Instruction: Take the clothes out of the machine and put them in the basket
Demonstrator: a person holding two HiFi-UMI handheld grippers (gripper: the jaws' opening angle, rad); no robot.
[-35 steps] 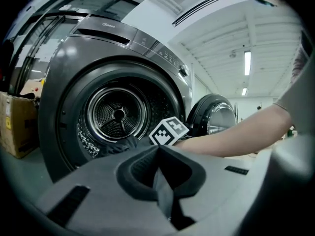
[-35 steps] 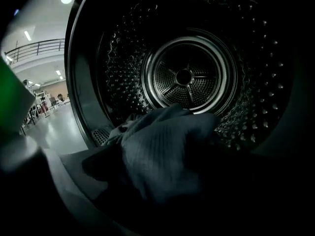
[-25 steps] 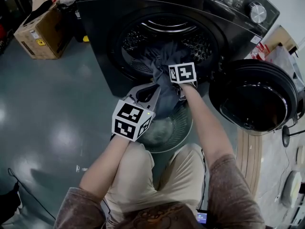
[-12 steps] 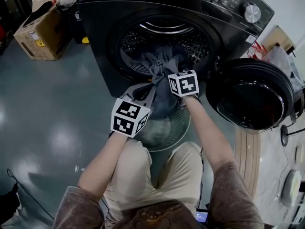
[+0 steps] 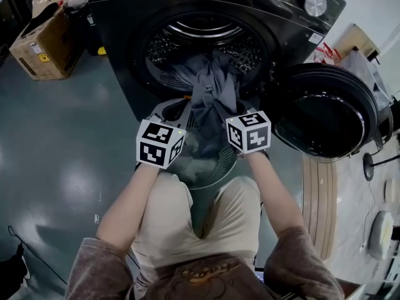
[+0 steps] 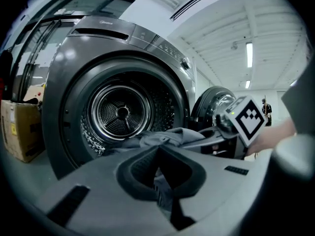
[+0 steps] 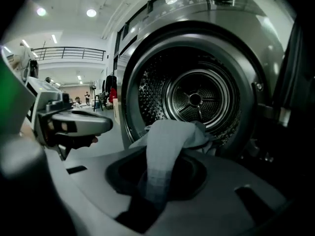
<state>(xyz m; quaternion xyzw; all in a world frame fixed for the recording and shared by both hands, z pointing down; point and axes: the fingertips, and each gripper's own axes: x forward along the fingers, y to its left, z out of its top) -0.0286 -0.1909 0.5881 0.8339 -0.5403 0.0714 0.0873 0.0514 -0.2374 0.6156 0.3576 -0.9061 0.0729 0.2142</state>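
**Glossy grey floor, crowded along the top**

The floor (image 5: 69,136) fills the frame's left side. The dark machine (image 5: 119,36) stands on it at top centre, with a cardboard box (image 5: 37,45) at upper left. The round basket (image 5: 220,166) sits just below the machine's opening, and a pale wooden strip (image 5: 319,199) lies at right.

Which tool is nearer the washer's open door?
The right tool, jaws just closed on the grey garment: it sits beside the open door. The left tool is across the garment, farther off.

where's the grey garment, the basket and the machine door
grey garment (image 5: 211,92), head view, the fold hanging from the drum
basket (image 5: 215,177), head view, its near rim
machine door (image 5: 325,120), head view, the dark inner glass
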